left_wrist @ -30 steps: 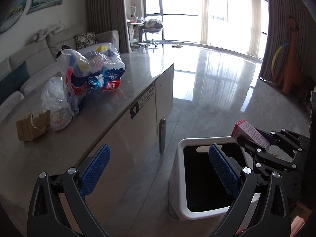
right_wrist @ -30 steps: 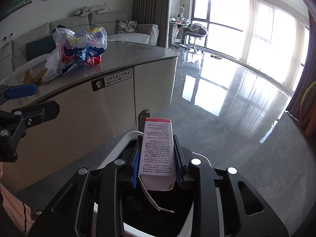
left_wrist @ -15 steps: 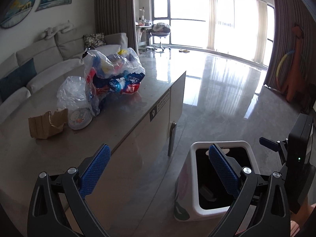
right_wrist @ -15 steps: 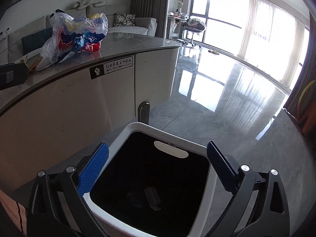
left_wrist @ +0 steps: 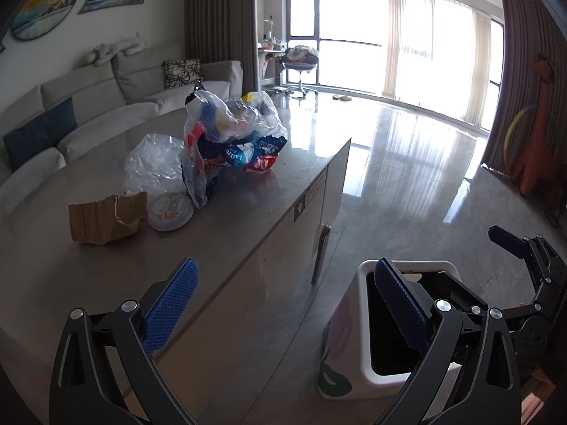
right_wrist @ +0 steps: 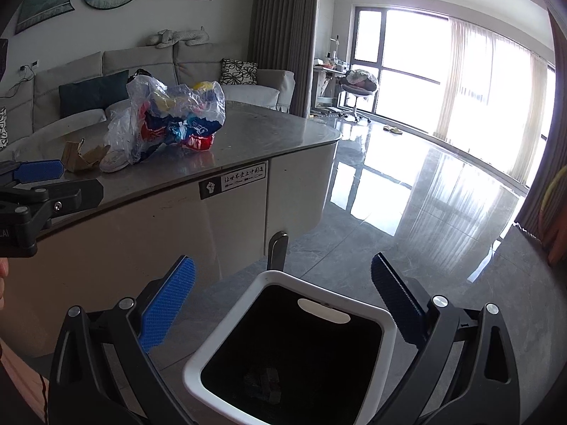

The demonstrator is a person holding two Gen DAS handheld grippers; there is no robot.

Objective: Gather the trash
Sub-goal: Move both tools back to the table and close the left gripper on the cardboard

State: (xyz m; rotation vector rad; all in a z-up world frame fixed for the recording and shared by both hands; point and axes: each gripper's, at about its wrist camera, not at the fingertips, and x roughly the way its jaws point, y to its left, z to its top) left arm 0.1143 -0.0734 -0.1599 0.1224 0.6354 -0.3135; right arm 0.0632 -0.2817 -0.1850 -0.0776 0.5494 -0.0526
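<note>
The right gripper (right_wrist: 281, 304), ribbed blue pads spread and empty, hangs over the square white plastic bin (right_wrist: 389, 333). The left gripper (left_wrist: 285, 306), equally spread, faces the glossy grey stone counter (left_wrist: 248, 194) bearing a crinkled clear plastic bag of wrappers (left_wrist: 234, 134) and torn brown cardboard (left_wrist: 106, 217).

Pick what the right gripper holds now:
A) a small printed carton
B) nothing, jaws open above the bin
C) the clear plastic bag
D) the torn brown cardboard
B: the right gripper has its blue pads spread wide and empty above the white trash bin.
</note>
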